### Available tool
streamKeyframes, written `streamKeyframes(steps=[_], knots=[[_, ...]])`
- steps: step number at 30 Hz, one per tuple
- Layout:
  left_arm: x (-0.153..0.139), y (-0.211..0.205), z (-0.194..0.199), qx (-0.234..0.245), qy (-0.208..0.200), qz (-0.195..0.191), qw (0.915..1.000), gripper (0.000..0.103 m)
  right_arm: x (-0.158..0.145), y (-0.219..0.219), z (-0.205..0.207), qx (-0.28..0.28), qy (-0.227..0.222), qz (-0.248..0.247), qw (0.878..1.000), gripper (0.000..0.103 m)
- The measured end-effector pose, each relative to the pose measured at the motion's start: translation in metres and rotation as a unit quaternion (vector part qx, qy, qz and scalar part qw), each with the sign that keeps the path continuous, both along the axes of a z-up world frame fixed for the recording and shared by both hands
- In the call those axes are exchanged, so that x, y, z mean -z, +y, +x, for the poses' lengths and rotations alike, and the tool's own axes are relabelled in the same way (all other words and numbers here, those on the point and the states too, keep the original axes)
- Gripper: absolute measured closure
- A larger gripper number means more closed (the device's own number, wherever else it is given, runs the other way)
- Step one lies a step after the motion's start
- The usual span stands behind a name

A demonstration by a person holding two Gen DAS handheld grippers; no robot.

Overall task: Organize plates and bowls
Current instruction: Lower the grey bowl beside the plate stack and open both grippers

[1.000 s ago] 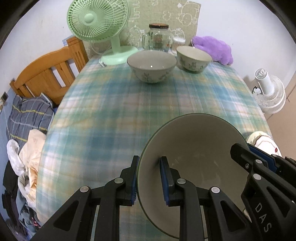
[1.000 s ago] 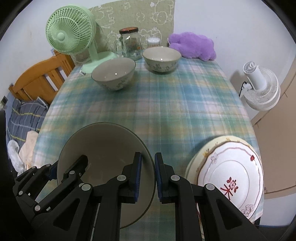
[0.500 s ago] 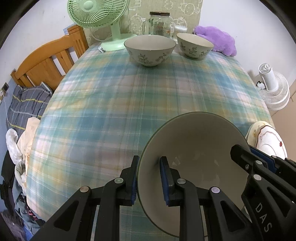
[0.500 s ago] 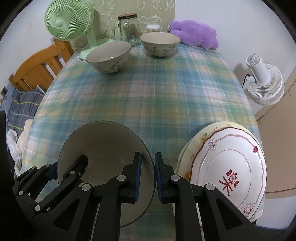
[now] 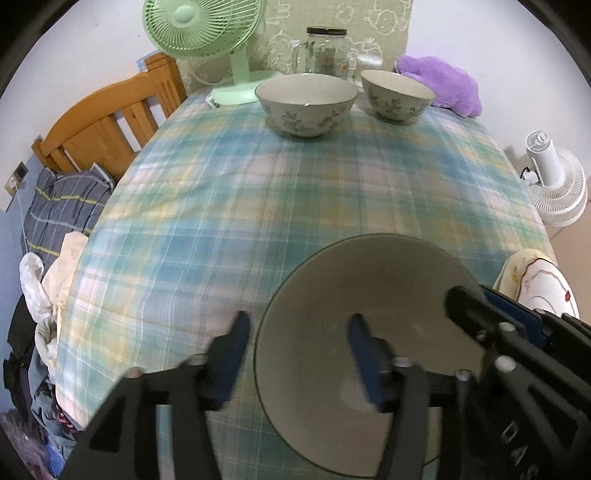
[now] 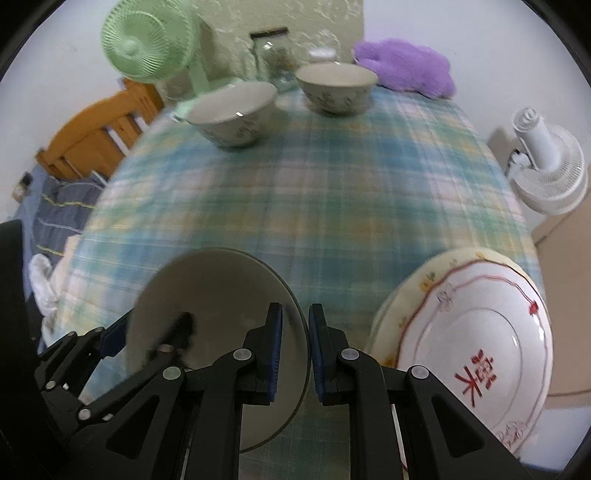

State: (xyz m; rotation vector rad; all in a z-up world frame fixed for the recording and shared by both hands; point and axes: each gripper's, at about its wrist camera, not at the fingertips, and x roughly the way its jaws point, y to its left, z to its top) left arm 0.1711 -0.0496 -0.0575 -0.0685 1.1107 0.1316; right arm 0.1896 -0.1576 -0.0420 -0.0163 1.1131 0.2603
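Left wrist view
Left tool [image 5: 295, 354]: its jaws have just been opening; they are standing wide and released, straddling the near rim of the big bowl [image 5: 369, 332], one pad outside, one inside, neither pressing.
Big bowl: sitting on the plaid table [image 5: 258, 192] at the near edge, well apart from the two far bowls.
Right tool [image 5: 491, 314]: reaching in from the right onto the big bowl's right rim.
Flowered bowl [image 5: 306, 105]: standing far across the table from the big bowl, just beside a smaller bowl [image 5: 397, 96].
Plates [image 5: 539, 284]: lying just right of the big bowl, mostly hidden.
Green fan [image 5: 207, 33]: standing behind the flowered bowl, next to a jar [image 5: 327, 51].

Right wrist view
Right tool [image 6: 295, 354]: nearly closed around the big bowl's [image 6: 207, 295] right rim; whether the pads are gripping it is not clear.
Left tool [image 6: 147, 339]: blurred, spread at the bowl's left rim.
Plates [image 6: 480, 332]: stacked just right of the big bowl, the top one carrying a red character.
Far bowls: flowered bowl [image 6: 236, 114] and smaller bowl [image 6: 336, 88] sitting opposite the big bowl.
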Motion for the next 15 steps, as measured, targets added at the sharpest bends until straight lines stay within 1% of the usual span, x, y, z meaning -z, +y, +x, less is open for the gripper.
streamKeyframes(steps=[1, 2, 4, 5, 6, 8, 11, 15], knots=[[-0.002, 0.000, -0.001, -0.002, -0.002, 0.004, 1.0000, 0.039, -0.002, 0.001, 0.000, -0.006, -0.003, 0.003, 1.000, 0.073], [-0.004, -0.001, -0.001, -0.001, -0.005, 0.001, 1.0000, 0.035, -0.004, 0.001, 0.000, -0.007, -0.007, -0.003, 1.000, 0.068], [-0.010, -0.001, -0.003, -0.006, -0.015, -0.006, 0.9998, 0.027, -0.009, 0.002, 0.001, -0.009, -0.014, -0.010, 1.000, 0.035], [-0.013, -0.002, -0.004, -0.010, -0.018, -0.003, 0.9998, 0.025, -0.012, 0.001, 0.001, -0.008, -0.019, -0.011, 1.000, 0.030], [-0.017, -0.002, -0.005, -0.012, -0.021, -0.002, 0.9997, 0.023, -0.014, 0.000, 0.000, -0.010, -0.024, -0.013, 1.000, 0.027], [-0.022, -0.003, -0.006, -0.015, -0.024, -0.006, 0.9996, 0.013, -0.021, 0.000, -0.001, -0.020, -0.030, -0.013, 0.999, 0.027], [-0.037, -0.004, -0.010, -0.018, -0.042, -0.005, 0.9989, 0.012, -0.032, -0.002, -0.001, -0.035, -0.040, 0.005, 0.999, 0.027], [-0.051, -0.001, -0.006, -0.023, -0.057, -0.006, 0.9981, 0.011, -0.047, -0.002, 0.000, -0.037, -0.060, 0.007, 0.998, 0.027]])
